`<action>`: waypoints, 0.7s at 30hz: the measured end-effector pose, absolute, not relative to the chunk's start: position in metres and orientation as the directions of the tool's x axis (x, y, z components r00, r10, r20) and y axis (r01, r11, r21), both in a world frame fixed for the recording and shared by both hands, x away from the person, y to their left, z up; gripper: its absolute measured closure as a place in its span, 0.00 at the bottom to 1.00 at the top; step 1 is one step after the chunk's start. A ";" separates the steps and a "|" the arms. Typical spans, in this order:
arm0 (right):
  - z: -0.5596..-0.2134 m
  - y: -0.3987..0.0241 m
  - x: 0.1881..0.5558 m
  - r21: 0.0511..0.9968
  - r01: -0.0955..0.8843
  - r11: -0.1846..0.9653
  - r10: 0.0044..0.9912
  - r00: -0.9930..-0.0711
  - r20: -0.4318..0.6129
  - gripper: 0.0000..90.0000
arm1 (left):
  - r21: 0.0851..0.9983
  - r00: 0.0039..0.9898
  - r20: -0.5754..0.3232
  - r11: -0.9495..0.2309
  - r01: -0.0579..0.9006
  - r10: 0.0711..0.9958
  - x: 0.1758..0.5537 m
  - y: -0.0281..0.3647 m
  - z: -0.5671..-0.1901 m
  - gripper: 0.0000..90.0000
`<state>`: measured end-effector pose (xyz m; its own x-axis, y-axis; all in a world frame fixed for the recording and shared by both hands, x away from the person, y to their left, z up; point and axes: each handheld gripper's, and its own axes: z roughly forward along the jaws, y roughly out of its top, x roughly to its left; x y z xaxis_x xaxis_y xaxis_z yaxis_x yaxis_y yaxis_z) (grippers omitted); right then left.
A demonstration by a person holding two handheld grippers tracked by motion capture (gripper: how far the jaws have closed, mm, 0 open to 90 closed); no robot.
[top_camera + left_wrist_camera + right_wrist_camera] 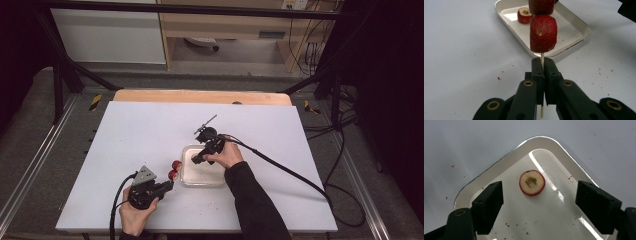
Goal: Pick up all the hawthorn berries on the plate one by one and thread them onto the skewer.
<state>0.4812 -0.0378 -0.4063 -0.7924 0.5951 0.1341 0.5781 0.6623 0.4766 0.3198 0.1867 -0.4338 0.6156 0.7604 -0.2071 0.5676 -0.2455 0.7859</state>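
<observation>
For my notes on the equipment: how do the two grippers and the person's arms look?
Both grippers, left gripper and right gripper, are black with blocky black fingers and brass-coloured rivets. The left carries a grey three-cornered plate. A black cable trails from each. The right arm wears a dark sleeve.

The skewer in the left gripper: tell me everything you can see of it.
The skewer is a thin, pale stick, wooden by its look, clamped between the shut jaws of the left gripper, its lower end poking out below them. Two red fruit pieces with cored centres are threaded on it, one behind the other, above the white tray.
</observation>
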 end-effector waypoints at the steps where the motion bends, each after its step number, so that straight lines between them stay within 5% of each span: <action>1: -0.407 -0.037 0.483 0.468 0.573 0.672 0.593 -0.796 0.123 0.27 | 0.787 0.617 -0.205 -0.247 0.566 0.760 0.320 0.187 -0.434 0.98; 21: -0.418 -0.020 0.496 0.403 0.569 0.717 0.561 -0.814 0.151 0.52 | 0.782 0.622 -0.208 -0.254 0.569 0.755 0.320 0.188 -0.435 0.98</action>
